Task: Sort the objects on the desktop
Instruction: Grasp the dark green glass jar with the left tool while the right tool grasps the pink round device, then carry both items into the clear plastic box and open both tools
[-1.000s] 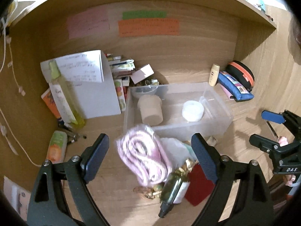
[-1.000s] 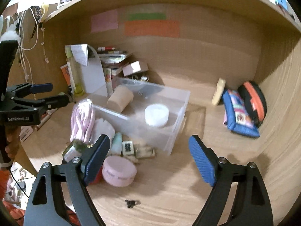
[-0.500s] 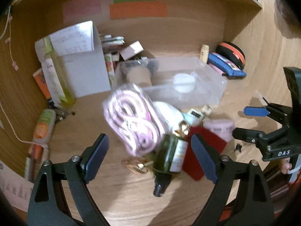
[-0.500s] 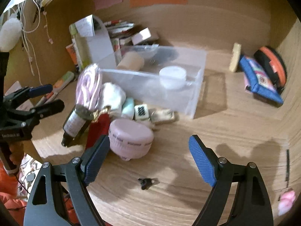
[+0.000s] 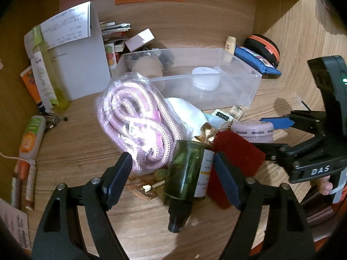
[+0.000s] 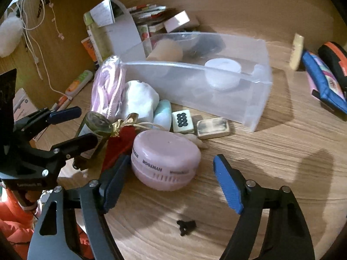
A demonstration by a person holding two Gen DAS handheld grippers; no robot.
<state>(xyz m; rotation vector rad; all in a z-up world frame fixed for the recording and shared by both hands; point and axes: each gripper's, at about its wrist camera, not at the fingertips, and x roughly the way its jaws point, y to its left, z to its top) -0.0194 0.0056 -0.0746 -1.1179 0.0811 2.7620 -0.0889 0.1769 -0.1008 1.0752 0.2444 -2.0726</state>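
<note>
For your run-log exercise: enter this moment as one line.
left gripper: open, around green bottle | right gripper: open, around pink round case | clear bin: behind

Over the last second I have brought my left tongs (image 5: pixel 173 179) down toward the pile, so the green glass bottle (image 5: pixel 186 173) now lies between their spread tips. My right tongs (image 6: pixel 167 179) have dropped closer too, and the pink round case (image 6: pixel 166 162) sits between their open tips, nearer the left one.
</note>
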